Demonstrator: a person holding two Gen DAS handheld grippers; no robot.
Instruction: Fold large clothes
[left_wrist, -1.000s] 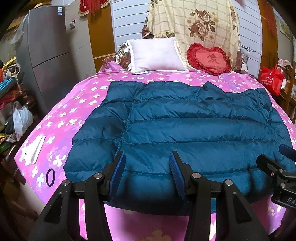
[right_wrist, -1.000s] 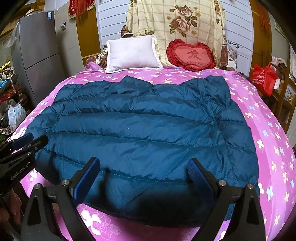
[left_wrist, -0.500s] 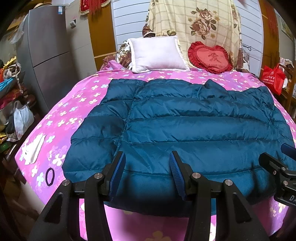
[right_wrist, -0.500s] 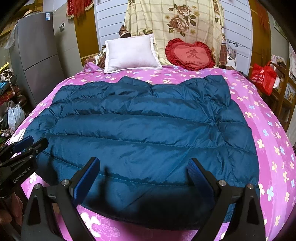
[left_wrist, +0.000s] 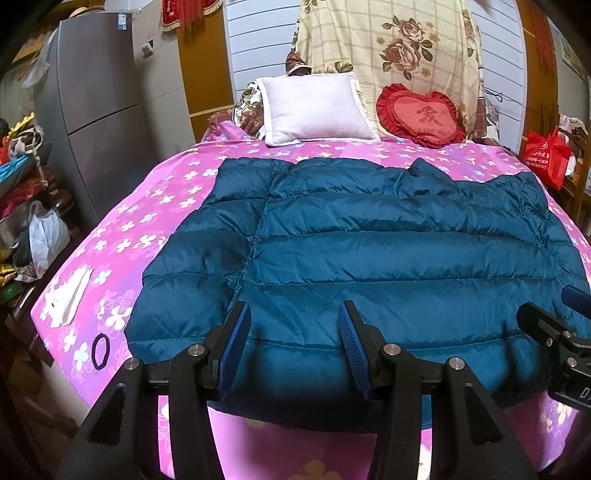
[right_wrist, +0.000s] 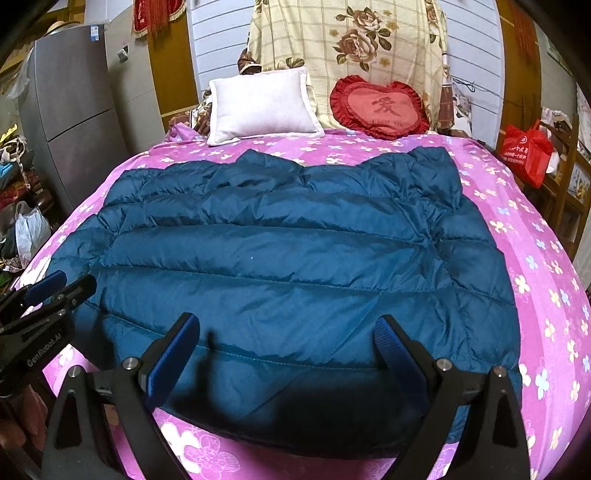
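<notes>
The teal quilted down jacket lies flat ahead of the left gripper and right gripper, both spread wide, holding nothing.

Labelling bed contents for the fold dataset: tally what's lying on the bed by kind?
Down jacket: 1
Pillows: 2, white and red heart
Black hair tie: 1
White cloth or paper piece, kind unclear: 1
Total: 5
</notes>
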